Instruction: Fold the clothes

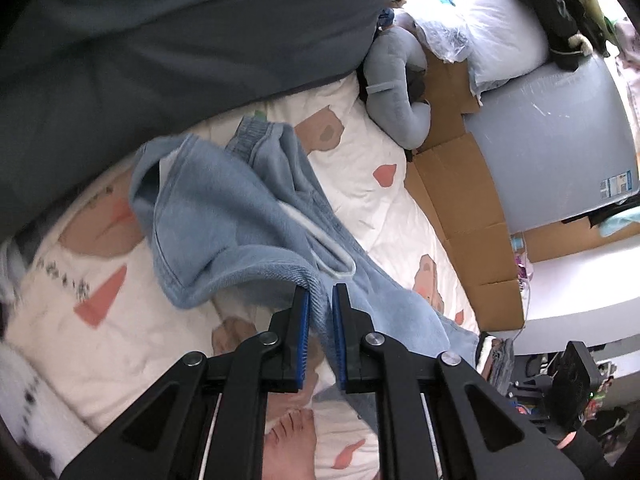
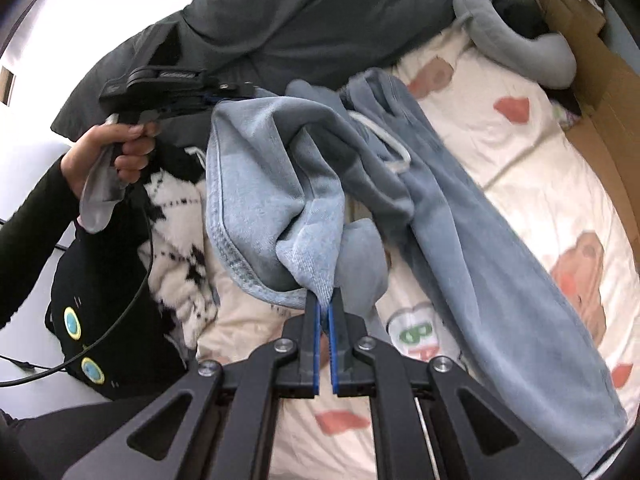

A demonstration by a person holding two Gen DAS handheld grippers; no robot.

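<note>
Both tools pinch hems of the blue fleece pants [image 2: 460,216]: left tool [image 1: 321,296], right tool [image 2: 325,304]. Soft, floppy; waistband is the better grip.

Bedsheet [image 1: 360,184]: cream, bear and heart prints, covers bed.
Dark grey duvet [image 1: 180,32]: bunched along far side of the sheet.
Grey plush toy [image 1: 396,92]: curved, at sheet edge, touching cardboard.
Cardboard [image 1: 460,200]: flattened, beside the sheet.
White pillow [image 1: 492,28]: past cardboard, clear plastic on it.
Black-and-white knit [image 2: 176,240]: fuzzy, diamond pattern, at sheet's edge.
Black cat-face bag [image 2: 88,320]: yellow-blue eyes, beside knit.
Bare foot [image 1: 290,444]: on sheet.
</note>
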